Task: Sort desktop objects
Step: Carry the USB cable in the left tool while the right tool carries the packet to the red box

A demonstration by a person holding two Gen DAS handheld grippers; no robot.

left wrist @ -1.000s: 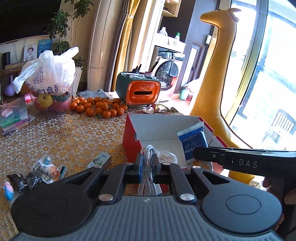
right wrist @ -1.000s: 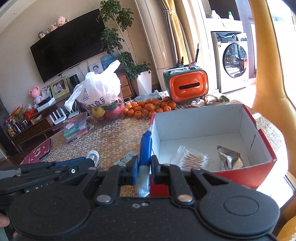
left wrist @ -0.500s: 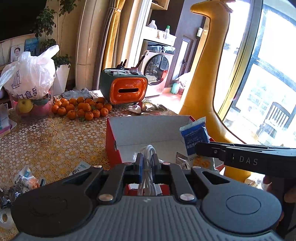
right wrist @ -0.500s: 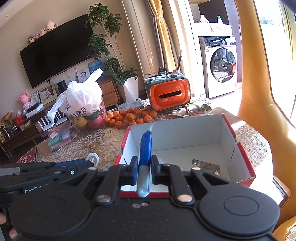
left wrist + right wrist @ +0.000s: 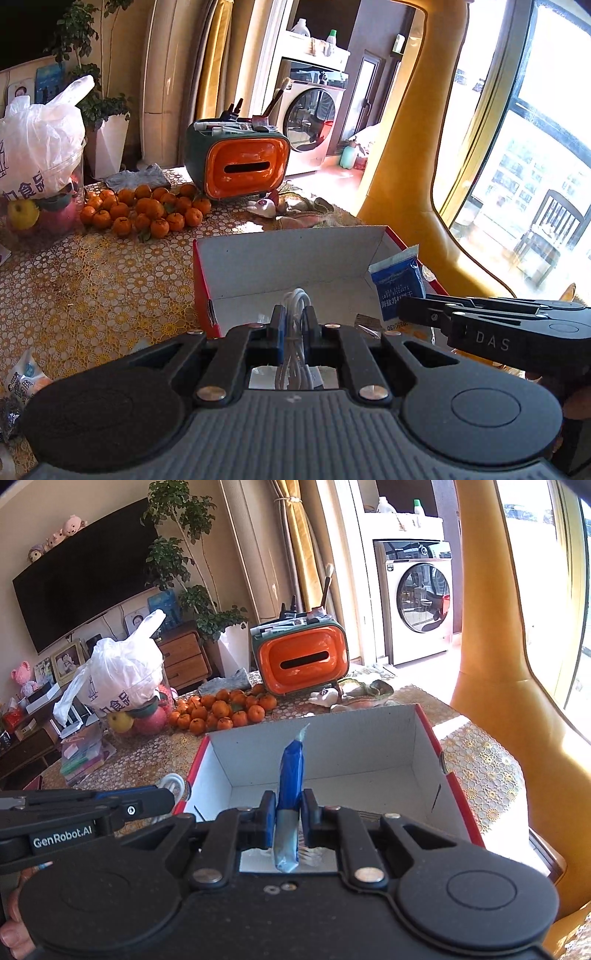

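Red outside and white inside, the open cardboard box [image 5: 295,266] sits on the gold-patterned tablecloth [image 5: 92,280], and both tools hang over it. The left gripper [image 5: 293,325] has its jaws pinched onto a coiled white cable [image 5: 295,306], held above the box's near left part. The right gripper [image 5: 289,810] is clamped on a blue snack packet [image 5: 291,771], standing edge-on over the box's middle. Only the left view shows that packet's printed face [image 5: 397,286], held by the other tool near the box's right wall. Only the right view shows the television [image 5: 88,572] and wooden cabinet [image 5: 184,661]. Both views show the mandarins [image 5: 144,210] and the orange tissue holder [image 5: 245,168] beyond the box.
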